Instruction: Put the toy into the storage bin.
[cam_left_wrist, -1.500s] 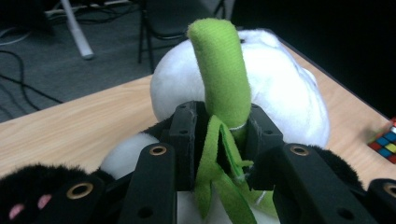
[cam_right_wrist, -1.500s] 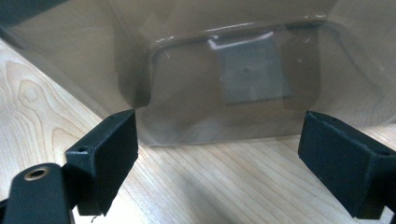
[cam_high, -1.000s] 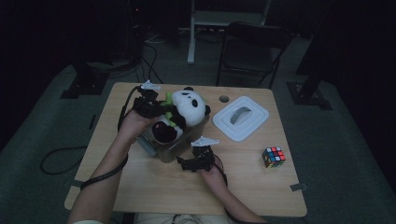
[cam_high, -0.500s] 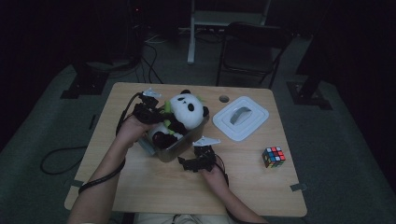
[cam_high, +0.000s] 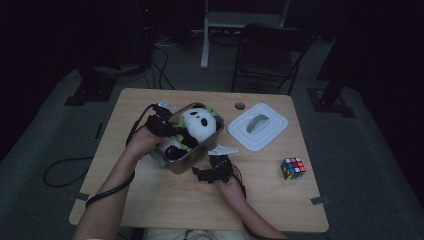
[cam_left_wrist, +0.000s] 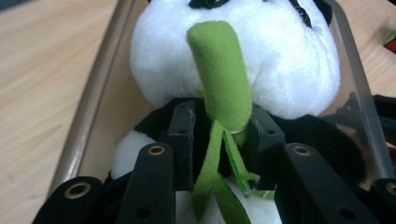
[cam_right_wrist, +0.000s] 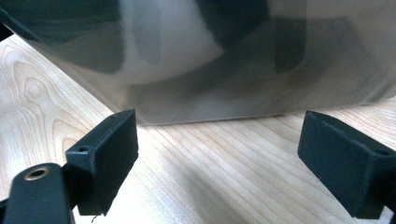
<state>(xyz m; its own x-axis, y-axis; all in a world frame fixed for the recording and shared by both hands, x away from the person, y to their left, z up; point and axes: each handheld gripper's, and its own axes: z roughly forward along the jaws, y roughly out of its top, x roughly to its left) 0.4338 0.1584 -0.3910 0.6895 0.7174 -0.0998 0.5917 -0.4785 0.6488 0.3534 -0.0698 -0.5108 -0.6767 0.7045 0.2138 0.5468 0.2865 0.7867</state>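
Observation:
A black-and-white panda plush (cam_high: 196, 124) lies inside a translucent grey bin (cam_high: 186, 162) at the table's middle. My left gripper (cam_high: 161, 124) reaches into the bin from the left. In the left gripper view it (cam_left_wrist: 222, 140) is shut on the panda's (cam_left_wrist: 280, 70) chest, with the green felt stalk (cam_left_wrist: 219, 79) pinched between its jaws. My right gripper (cam_high: 212, 173) rests on the table in front of the bin, open and holding nothing. In the right gripper view its jaws (cam_right_wrist: 229, 158) stand wide apart, just short of the bin wall (cam_right_wrist: 210, 60).
A white lid (cam_high: 258, 126) with a handle lies to the right of the bin. A colour cube (cam_high: 293, 167) sits near the table's right edge. A round hole (cam_high: 240, 106) is in the tabletop at the back. A chair (cam_high: 267, 55) stands beyond the table.
My left gripper has lowered the panda from above the bin down into it. The right gripper has stayed at the bin's front.

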